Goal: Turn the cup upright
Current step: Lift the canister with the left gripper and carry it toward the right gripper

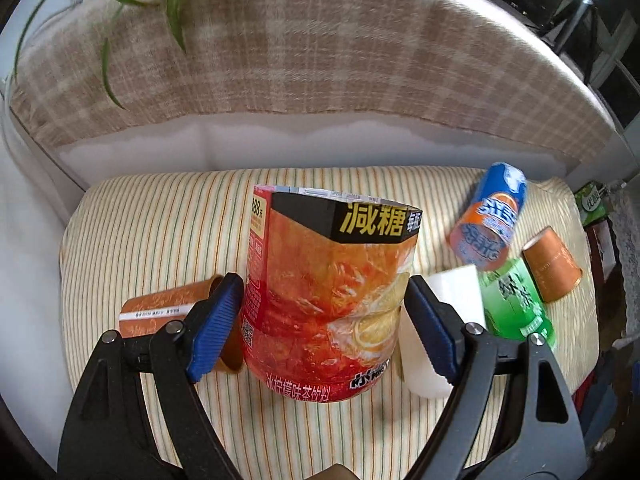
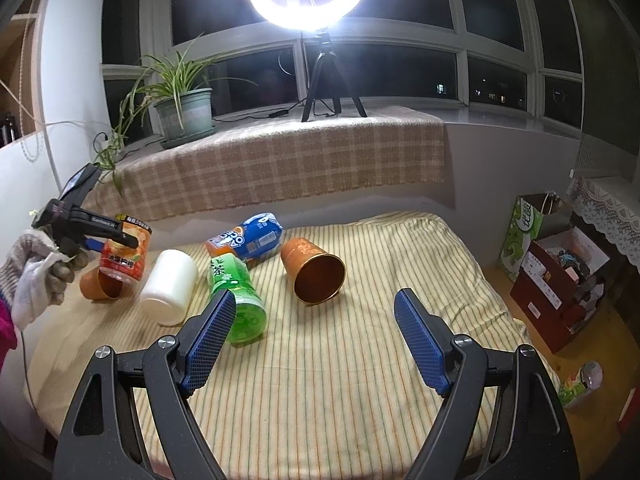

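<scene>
My left gripper (image 1: 324, 308) is shut on a red-orange lemon-tea cup (image 1: 328, 288) and holds it upright just above the striped cushion (image 1: 160, 232); it also shows in the right wrist view (image 2: 124, 256). My right gripper (image 2: 314, 328) is open and empty above the cushion's front. Several cups lie on their sides: a white cup (image 2: 170, 286), a green cup (image 2: 236, 300), a blue-orange cup (image 2: 248, 240), a copper cup (image 2: 314, 270) with its mouth facing me, and another copper cup (image 2: 98, 284) behind the held one.
A checked cloth covers the ledge (image 2: 280, 160) behind the cushion, with a potted plant (image 2: 184, 108) and a ring light on a tripod (image 2: 320, 76). Boxes and a bag (image 2: 552, 264) stand on the floor at right.
</scene>
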A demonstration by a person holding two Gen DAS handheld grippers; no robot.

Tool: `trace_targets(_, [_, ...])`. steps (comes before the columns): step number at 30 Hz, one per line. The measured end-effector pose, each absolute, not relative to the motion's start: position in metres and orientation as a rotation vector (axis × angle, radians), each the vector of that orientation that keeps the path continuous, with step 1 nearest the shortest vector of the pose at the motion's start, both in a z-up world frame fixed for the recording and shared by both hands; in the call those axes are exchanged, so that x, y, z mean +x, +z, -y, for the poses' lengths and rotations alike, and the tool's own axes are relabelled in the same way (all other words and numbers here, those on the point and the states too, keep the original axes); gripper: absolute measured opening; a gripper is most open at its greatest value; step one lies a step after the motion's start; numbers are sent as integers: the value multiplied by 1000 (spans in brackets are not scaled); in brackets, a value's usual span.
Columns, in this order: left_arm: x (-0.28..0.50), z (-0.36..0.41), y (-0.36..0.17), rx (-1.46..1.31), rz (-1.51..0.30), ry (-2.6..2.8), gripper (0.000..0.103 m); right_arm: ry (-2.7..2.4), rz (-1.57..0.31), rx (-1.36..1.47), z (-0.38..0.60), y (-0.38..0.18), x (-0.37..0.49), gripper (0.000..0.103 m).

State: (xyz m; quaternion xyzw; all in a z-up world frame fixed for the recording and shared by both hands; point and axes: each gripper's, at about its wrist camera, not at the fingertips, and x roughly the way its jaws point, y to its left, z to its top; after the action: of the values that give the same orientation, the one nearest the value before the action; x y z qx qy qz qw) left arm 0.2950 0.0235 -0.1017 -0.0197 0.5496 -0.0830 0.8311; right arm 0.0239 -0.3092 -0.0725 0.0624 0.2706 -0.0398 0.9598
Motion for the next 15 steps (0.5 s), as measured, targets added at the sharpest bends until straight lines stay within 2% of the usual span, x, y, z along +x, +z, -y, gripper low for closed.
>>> trace_targets(15, [208,0,-86,25,-1197,-278,84,-38,-532,138,304,-70,11,81])
